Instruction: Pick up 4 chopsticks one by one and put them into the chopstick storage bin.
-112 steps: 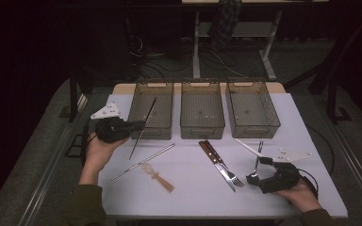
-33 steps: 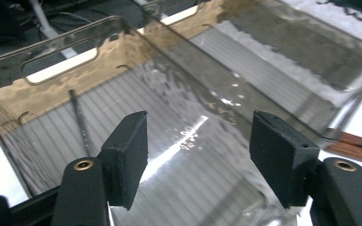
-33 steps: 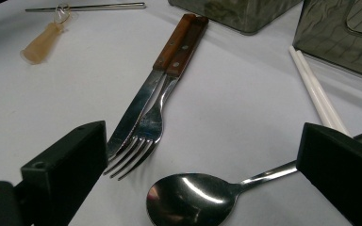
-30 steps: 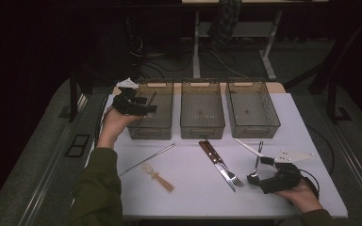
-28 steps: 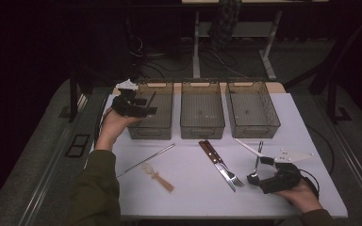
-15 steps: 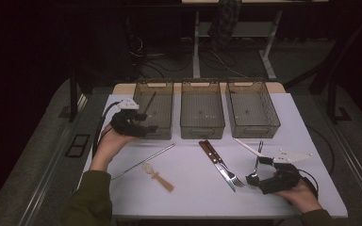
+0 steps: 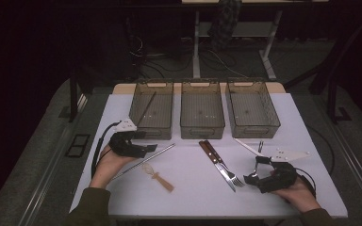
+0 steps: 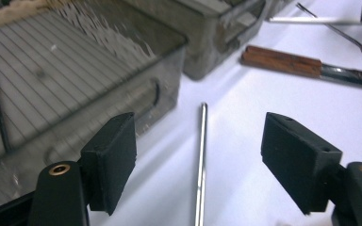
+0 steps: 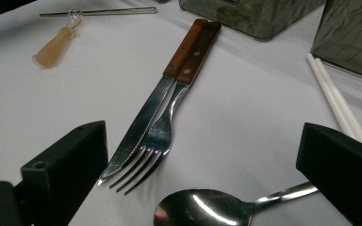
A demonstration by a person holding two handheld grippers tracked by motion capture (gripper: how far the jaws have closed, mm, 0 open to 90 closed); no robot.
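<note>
My left gripper (image 7: 146, 149) hovers low at the table's left, just in front of the left bin (image 7: 143, 131). Its jaws have just been opening and stand open. A thin metal rod (image 8: 202, 127) lies on the table between them, untouched by the pads. A black stick (image 7: 146, 106) leans inside that bin. At the near right my right gripper (image 7: 253, 170) rests open over the bowl of a steel spoon (image 9: 202, 207). A wood-handled knife (image 9: 141, 122) and fork (image 9: 162, 134) lie side by side just beyond it.
The middle bin (image 7: 202, 129) and right bin (image 7: 253, 131) stand in a row at the back. A small tan-handled spoon (image 7: 158, 176) lies near the front left. Two white chopsticks (image 7: 247, 147) lie in front of the right bin.
My left gripper has come back from above the left bin, sinking towards the near left beside the metal rod. The black stick it held earlier lies in that bin. My right gripper has stayed put.
</note>
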